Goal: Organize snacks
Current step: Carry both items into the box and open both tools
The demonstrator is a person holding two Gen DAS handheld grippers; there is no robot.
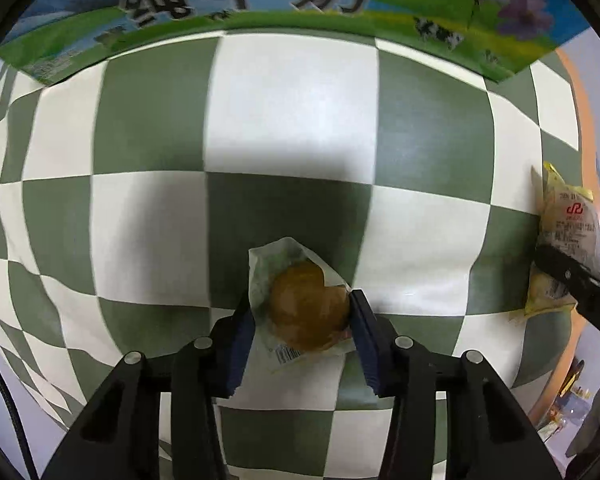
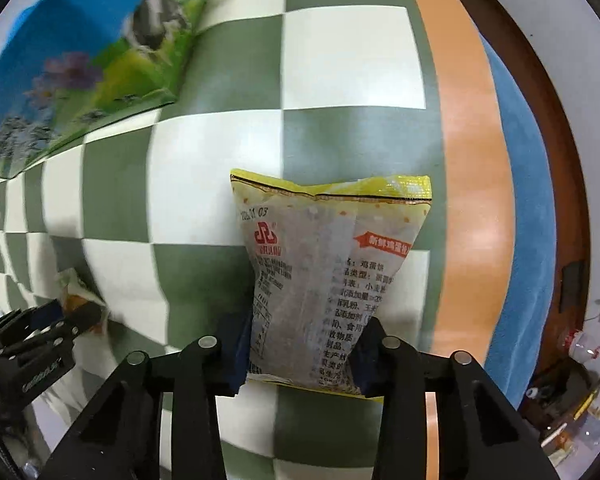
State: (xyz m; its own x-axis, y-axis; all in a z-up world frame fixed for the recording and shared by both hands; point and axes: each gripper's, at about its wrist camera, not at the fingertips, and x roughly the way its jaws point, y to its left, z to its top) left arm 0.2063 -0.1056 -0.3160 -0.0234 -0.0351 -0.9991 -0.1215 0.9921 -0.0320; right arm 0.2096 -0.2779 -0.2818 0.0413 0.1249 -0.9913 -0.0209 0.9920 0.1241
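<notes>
My left gripper [image 1: 302, 312] is shut on a small wrapped brown bun [image 1: 306, 306] in a clear packet, held just above the green-and-white checked cloth [image 1: 292, 108]. My right gripper [image 2: 306, 336] is shut on a yellow snack bag [image 2: 328, 264] with red and black print. That bag also shows at the right edge of the left wrist view [image 1: 566, 236], with the right gripper's finger across it. The left gripper and its bun appear at the lower left of the right wrist view [image 2: 72, 312].
A milk carton box [image 1: 260, 0] with a meadow and cow print stands at the far side of the cloth; it is at the upper left in the right wrist view [image 2: 72, 64]. The orange table edge [image 2: 468, 160] runs along the right, with blue floor beyond.
</notes>
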